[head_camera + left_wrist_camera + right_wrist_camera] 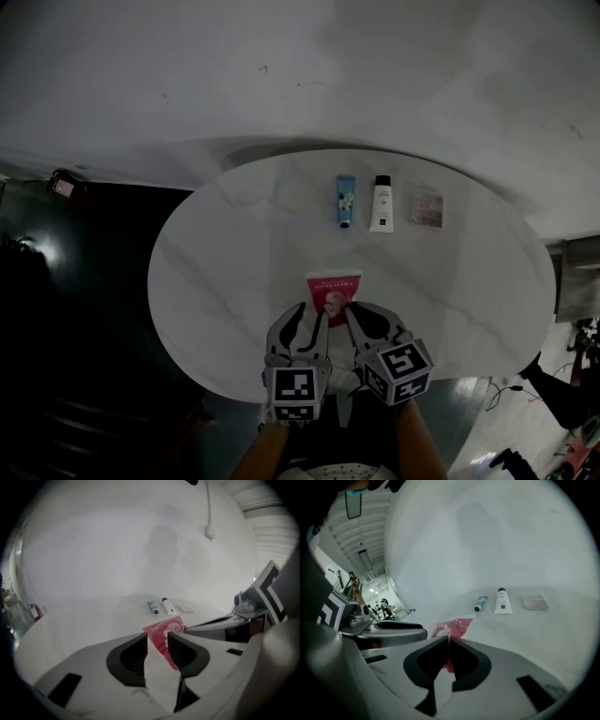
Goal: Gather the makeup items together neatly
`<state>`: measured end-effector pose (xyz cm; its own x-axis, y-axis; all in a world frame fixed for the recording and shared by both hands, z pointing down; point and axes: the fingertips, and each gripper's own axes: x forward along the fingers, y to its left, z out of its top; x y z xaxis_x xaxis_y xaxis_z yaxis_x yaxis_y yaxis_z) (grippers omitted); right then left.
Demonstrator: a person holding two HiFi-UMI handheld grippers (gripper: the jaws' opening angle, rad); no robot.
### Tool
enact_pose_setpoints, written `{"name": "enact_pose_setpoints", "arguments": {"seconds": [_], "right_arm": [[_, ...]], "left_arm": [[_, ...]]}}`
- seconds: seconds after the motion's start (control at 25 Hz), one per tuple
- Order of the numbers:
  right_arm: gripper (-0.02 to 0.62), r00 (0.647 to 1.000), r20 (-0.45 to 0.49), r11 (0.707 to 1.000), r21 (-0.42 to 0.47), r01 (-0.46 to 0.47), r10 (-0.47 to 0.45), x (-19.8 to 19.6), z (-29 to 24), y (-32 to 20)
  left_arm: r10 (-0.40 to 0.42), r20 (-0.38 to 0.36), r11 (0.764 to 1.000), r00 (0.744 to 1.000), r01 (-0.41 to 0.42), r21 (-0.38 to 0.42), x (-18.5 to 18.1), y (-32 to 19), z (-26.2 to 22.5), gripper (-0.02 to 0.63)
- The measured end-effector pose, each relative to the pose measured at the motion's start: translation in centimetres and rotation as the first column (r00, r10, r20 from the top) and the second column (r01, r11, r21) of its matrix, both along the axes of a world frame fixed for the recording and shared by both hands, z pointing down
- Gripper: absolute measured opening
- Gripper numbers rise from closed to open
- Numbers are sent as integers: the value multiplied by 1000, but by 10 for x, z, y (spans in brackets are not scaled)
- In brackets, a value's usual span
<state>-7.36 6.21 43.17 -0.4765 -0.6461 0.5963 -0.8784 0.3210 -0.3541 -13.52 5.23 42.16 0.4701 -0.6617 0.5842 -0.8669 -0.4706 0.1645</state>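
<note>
A red sachet [334, 293] lies near the front of the round white marble table [216, 272]. My right gripper [347, 307] is shut, and its tips [448, 639] pinch the sachet's [452, 626] near edge. My left gripper [311, 319] stands open beside it, with the sachet [164, 637] showing between its fingers [136, 656], which do not press on it. Farther back, in a row, lie a blue tube [345, 201], a white tube [382, 203] and a small flat palette [427, 209]. They also show as the blue tube [481, 603], the white tube [502, 603] and the palette [535, 602].
The table's front edge [234, 394] runs just under both grippers. Dark floor lies to the left, with a red object [63, 185] on it. Cables [506, 389] lie on the floor at the right. A pale wall rises behind the table.
</note>
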Motion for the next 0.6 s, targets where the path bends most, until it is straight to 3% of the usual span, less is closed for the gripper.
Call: {"name": "enact_pose_setpoints", "arguments": {"seconds": [0.36, 0.6], "right_arm": [[17, 981, 37, 982, 13, -190, 190, 63, -16, -4], [17, 962, 37, 963, 22, -270, 269, 109, -20, -2]], "left_arm": [[90, -28, 995, 996, -88, 55, 53, -14, -21, 170], [141, -27, 987, 990, -138, 81, 96, -20, -29, 170]]}}
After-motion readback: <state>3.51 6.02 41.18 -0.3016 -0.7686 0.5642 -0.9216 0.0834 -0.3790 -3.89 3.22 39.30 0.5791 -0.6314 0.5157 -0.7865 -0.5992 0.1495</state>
